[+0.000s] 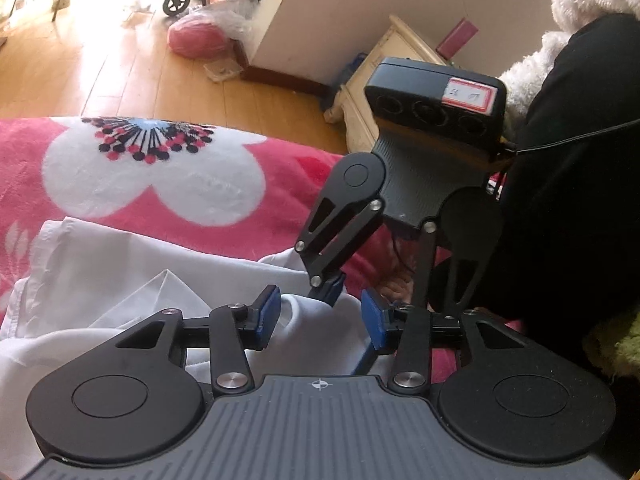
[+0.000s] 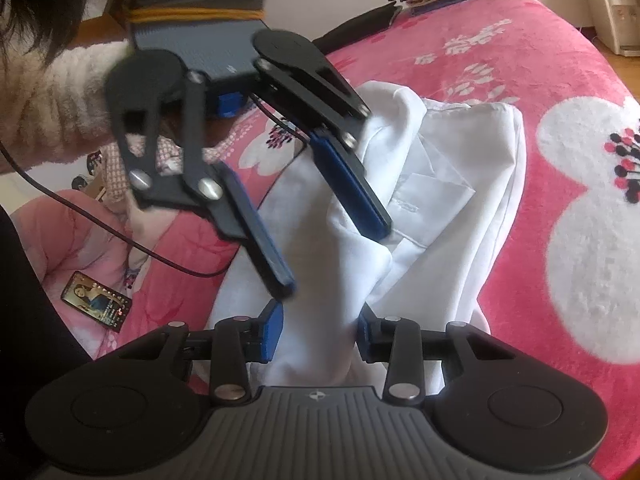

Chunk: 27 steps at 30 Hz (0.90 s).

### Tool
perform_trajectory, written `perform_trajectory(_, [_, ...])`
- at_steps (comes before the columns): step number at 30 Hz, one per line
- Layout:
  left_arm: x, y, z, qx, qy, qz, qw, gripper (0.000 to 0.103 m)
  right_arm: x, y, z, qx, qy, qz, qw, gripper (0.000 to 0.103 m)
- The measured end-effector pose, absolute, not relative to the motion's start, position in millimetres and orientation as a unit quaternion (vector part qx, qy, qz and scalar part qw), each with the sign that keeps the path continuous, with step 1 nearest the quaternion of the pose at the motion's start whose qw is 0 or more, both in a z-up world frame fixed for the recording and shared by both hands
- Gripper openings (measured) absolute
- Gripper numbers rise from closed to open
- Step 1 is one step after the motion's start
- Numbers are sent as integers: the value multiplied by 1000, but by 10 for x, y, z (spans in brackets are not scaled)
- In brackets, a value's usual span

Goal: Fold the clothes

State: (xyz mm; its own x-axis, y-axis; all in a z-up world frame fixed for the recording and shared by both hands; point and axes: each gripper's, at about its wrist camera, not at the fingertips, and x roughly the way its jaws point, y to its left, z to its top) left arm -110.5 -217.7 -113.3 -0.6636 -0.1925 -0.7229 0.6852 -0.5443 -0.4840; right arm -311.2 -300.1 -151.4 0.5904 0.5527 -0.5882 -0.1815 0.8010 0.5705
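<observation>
The white shirt (image 2: pixel 452 184) lies bunched near the bed's (image 2: pixel 560 80) front edge. Both the left gripper (image 1: pixel 320 316) and right gripper (image 2: pixel 318 332) gape, unclenched, each straddling a raised fold, the shirt's length running away from the right one.

We see bright daylight glaring off the far wooden floor (image 1: pixel 100 60); fisheye bending warps the edges, and the left gripper (image 2: pixel 336 248) is motion-blurred.

Both fisheye cameras are sitting close above the bed. The left wrist view is facing the right tool (image 1: pixel 356 300) and wooden floor (image 1: pixel 120 68); the right wrist view is facing the left tool (image 2: pixel 336 252). Both are sharing the white shirt (image 2: pixel 452 208).
</observation>
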Motion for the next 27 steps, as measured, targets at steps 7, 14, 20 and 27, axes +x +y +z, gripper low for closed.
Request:
perform_trajectory(7, [-1009, -2336, -1237, 282, 433, -819, 252, 44, -3152, -2946, -1465, 203, 390, 221, 870, 37])
perform_trajectory(14, [-1040, -2310, -1312, 292, 442, -822, 210, 6, -3178, -2985, -1477, 205, 386, 212, 874, 37])
perform_trajectory(20, [-950, -2299, -1313, 264, 458, -821, 216, 0, -3255, -3038, -1426, 201, 391, 186, 879, 38])
perform_trajectory(27, [-829, -2314, -1320, 243, 471, -814, 239, 0, -3465, -3228, -1281, 194, 407, 144, 881, 39])
